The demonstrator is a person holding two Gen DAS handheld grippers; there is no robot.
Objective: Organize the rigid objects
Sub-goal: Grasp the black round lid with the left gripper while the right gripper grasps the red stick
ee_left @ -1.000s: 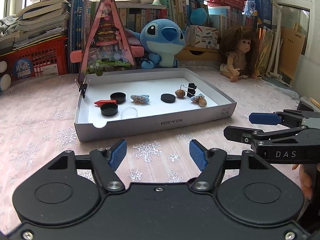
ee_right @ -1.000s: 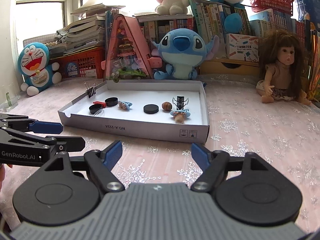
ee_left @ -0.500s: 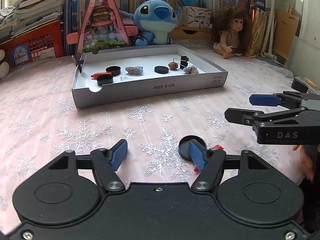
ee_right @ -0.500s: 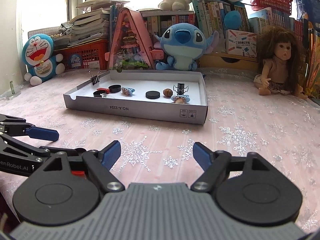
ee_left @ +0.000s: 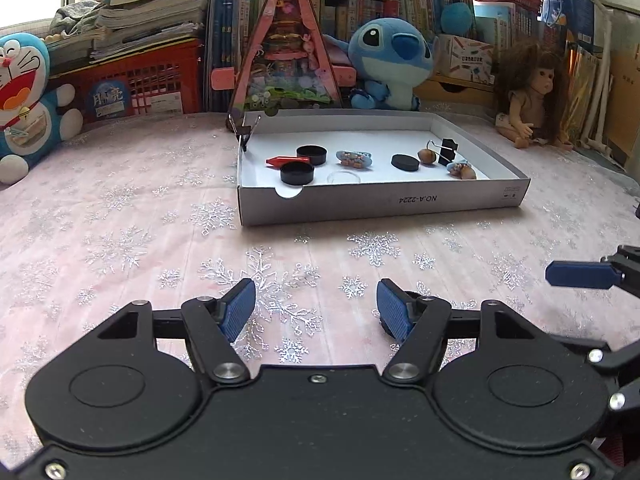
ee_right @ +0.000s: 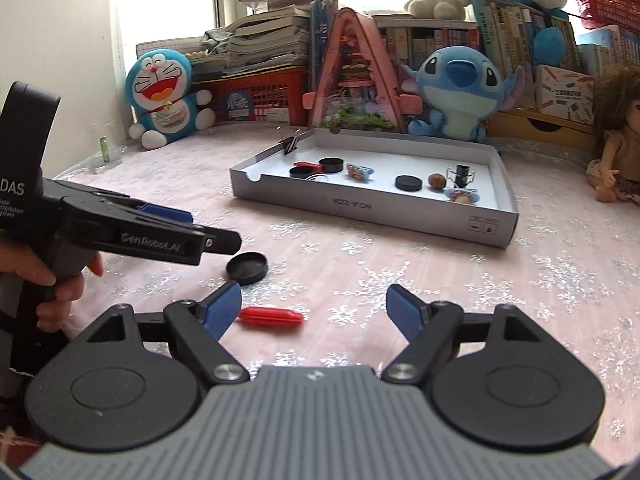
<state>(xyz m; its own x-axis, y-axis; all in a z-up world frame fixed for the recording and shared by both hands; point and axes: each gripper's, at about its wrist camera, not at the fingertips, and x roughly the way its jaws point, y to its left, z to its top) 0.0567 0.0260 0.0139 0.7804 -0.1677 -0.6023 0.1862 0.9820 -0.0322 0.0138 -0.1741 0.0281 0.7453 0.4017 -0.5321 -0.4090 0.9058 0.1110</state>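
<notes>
A white box lid (ee_left: 384,204) (ee_right: 360,204) on the pink snowflake cloth holds black caps (ee_left: 297,172), a red piece (ee_left: 282,159), binder clips, nuts and small decorated pieces. In the right wrist view a loose black cap (ee_right: 247,267) and a red piece (ee_right: 270,316) lie on the cloth near my grippers. My left gripper (ee_left: 316,310) is open and empty; it also shows in the right wrist view (ee_right: 188,230), just left of the loose cap. My right gripper (ee_right: 314,310) is open and empty, the red piece by its left finger.
Plush toys, a Stitch (ee_left: 390,60) and a Doraemon (ee_right: 164,96), a pink triangular dollhouse (ee_left: 282,56), a red basket with books (ee_left: 132,84) and a doll (ee_left: 532,96) line the back of the cloth. Open cloth lies between the lid and my grippers.
Both grippers drew back from the lid and shifted. The right wrist view has turned left and now shows the loose cap and red piece in front of it.
</notes>
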